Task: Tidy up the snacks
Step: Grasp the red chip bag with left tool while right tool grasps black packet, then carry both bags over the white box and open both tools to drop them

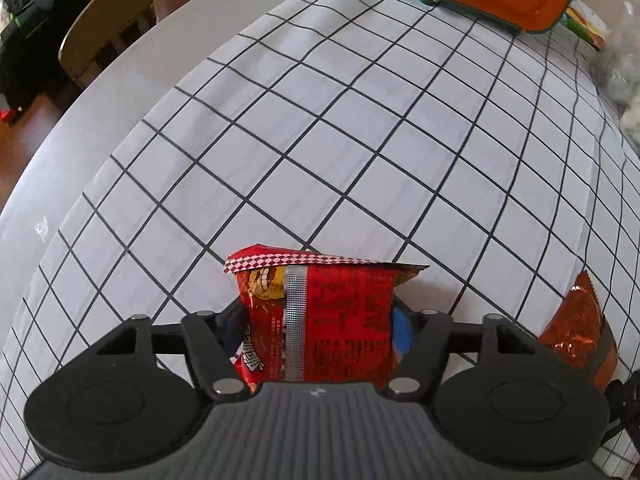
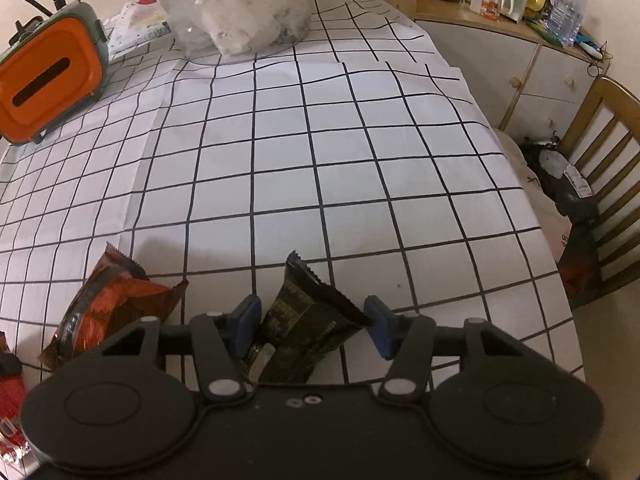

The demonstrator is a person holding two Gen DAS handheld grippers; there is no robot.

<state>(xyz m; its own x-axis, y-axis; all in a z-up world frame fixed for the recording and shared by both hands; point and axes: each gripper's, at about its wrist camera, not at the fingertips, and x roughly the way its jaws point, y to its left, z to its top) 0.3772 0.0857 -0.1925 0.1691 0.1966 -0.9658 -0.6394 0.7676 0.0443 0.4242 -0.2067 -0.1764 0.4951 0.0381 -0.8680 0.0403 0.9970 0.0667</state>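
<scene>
A red snack packet (image 1: 336, 320) with a checkered top seam and a silver strip stands between the fingers of my left gripper (image 1: 320, 326), and both pads press its sides. In the right wrist view a dark green-black snack packet (image 2: 308, 332) with a serrated edge is wedged between the blue pads of my right gripper (image 2: 312, 322); it touches both pads and tilts up off the cloth. An orange-brown foil packet (image 2: 108, 300) lies on the cloth between the two grippers, also seen as the orange-brown packet (image 1: 576, 328) at the right edge of the left wrist view.
The table carries a white cloth with a black grid (image 2: 320, 140). An orange-lidded box with a slot (image 2: 44, 80) and a clear plastic bag of white stuff (image 2: 240, 4) stand at the far side. Wooden chairs (image 2: 600, 168) flank the table; a cabinet with bottles (image 2: 520, 60) is behind.
</scene>
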